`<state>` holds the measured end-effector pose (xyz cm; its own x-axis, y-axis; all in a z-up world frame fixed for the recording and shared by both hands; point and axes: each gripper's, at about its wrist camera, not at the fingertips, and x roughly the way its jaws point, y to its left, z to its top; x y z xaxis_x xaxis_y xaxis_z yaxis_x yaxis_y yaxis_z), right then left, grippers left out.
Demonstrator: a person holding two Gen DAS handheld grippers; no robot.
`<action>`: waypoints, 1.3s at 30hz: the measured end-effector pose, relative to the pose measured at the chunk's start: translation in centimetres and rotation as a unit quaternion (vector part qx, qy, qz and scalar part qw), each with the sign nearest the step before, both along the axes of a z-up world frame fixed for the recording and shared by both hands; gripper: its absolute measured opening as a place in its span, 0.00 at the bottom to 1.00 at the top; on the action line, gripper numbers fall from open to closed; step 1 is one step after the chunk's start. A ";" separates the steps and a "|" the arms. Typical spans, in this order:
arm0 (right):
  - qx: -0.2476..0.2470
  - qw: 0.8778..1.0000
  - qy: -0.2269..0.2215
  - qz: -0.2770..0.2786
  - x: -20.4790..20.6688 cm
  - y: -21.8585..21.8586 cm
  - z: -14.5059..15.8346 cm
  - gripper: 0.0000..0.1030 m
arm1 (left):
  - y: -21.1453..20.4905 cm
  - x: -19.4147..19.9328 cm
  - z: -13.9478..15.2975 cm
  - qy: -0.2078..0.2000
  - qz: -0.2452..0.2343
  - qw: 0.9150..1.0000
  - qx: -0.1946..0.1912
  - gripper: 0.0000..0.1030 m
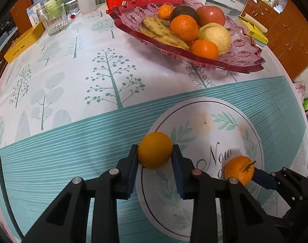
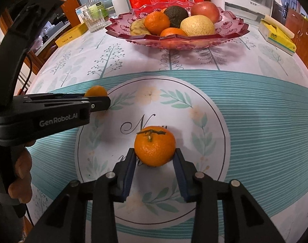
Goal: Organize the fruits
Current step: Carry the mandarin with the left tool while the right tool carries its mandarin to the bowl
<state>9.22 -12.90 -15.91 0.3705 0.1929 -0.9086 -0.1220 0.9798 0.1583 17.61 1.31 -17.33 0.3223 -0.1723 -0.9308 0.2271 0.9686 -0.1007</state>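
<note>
In the left wrist view, the left gripper (image 1: 155, 151) is pinching a smooth orange (image 1: 155, 150) between its two blue pads (image 1: 133, 172). The orange sits at the very tips of the fingers, over the left edge of the round printed emblem (image 1: 206, 121) on the tablecloth (image 1: 72, 81); it seems slightly above the cloth, but I cannot tell this for sure. To the right, near the lower right corner of the table, a mandarin with a stem (image 1: 239, 169) is between the fingers of the right gripper (image 1: 245, 172), of which only one blue pad is visible here. Toward the far edge of the table stands a red glass fruit tray (image 1: 245, 64) that holds a banana (image 1: 164, 33), other oranges, a pear (image 1: 216, 36), an avocado (image 1: 184, 11) and an apple (image 1: 211, 15).

In the right wrist view, the right gripper (image 2: 155, 154) is closed on the mandarin with a stem (image 2: 155, 146): both pads touch its sides, and the fruit rests on the middle of the emblem (image 2: 194, 93), stem up. The fruit lies at the fingertips, not deep between them. At the left side, the left gripper (image 2: 101, 99) comes in sideways, and the smooth orange (image 2: 96, 91) shows only as a small part above its fingers. The person's hand (image 2: 22, 172) holds that tool. The fruit tray (image 2: 231, 30) is at the far edge, well apart from both grippers.
</note>
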 end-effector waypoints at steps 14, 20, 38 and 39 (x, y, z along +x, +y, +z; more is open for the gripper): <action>0.019 0.998 -0.051 0.009 -1.4 -0.1 7.5 0.36 | 0.6 -2.4 7.5 -0.013 0.005 1.000 -0.007 0.29; 0.011 0.995 -0.098 0.009 -1.3 -1.0 12.7 0.36 | 0.3 -3.3 13.2 -0.051 -0.009 0.999 -0.001 0.29; -0.012 0.973 -0.230 -0.004 3.3 -4.4 29.0 0.36 | -1.7 -0.8 29.7 -0.208 -0.020 0.978 0.000 0.29; -0.017 0.971 -0.237 -0.005 3.9 -4.6 29.8 0.36 | -2.0 -0.4 30.3 -0.215 -0.020 0.976 0.001 0.29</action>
